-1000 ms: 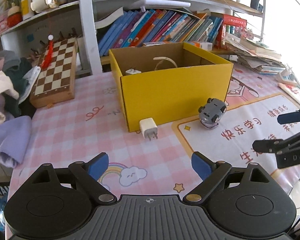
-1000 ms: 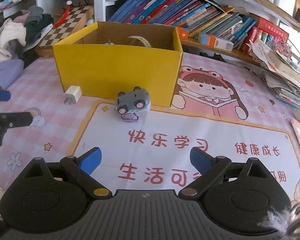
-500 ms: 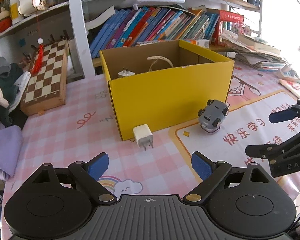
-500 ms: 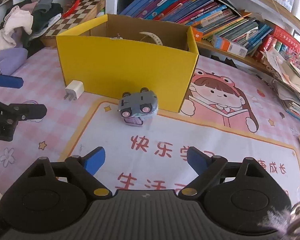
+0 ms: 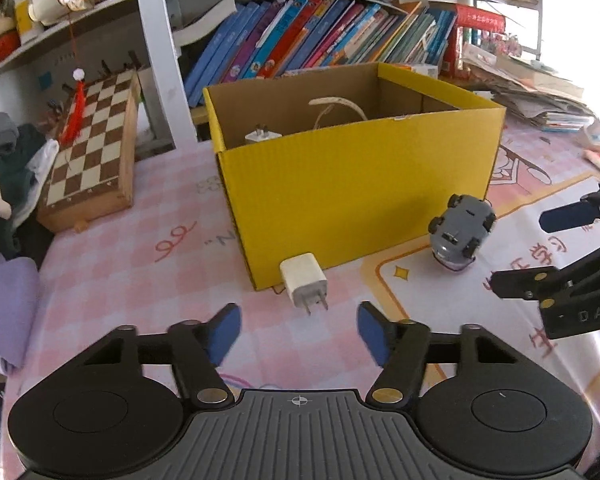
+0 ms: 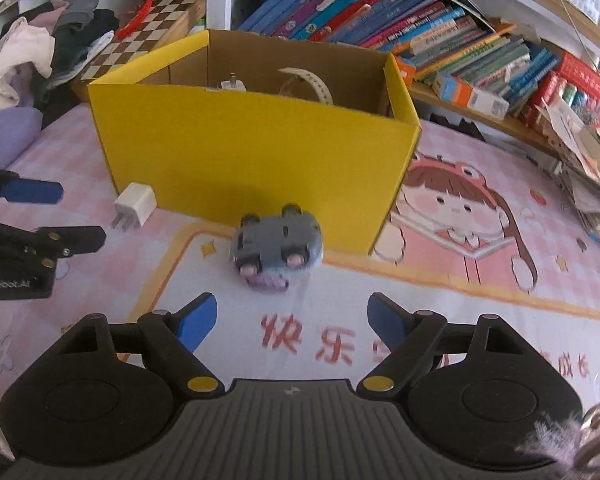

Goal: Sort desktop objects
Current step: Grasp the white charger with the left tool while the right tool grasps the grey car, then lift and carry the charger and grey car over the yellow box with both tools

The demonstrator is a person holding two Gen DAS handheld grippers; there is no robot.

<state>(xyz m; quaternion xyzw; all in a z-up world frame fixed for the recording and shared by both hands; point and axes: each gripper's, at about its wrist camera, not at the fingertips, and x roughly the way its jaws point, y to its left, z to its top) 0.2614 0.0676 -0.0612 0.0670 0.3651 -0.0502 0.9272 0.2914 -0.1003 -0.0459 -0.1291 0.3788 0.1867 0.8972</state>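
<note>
A white plug charger (image 5: 304,283) lies on the pink mat against the front of the yellow box (image 5: 360,184), prongs toward me. My left gripper (image 5: 299,332) is open and empty, just short of the charger. A grey toy car (image 6: 278,246) lies upturned by the box (image 6: 256,148). My right gripper (image 6: 291,326) is open and empty, just short of the car. The box holds another charger (image 5: 261,136) and a beige strap (image 5: 336,106). The charger also shows in the right wrist view (image 6: 135,205), and the car in the left wrist view (image 5: 461,231).
A chessboard (image 5: 94,148) leans at the back left beside piled clothes (image 5: 4,168). A bookshelf with books (image 5: 320,44) runs behind the box. Papers (image 5: 540,100) are stacked at the right. Each gripper shows in the other's view (image 5: 568,252) (image 6: 28,216).
Both grippers have moved forward. The left one has closed in on the white charger and its fingers have narrowed. The right one has closed in on the toy car.
</note>
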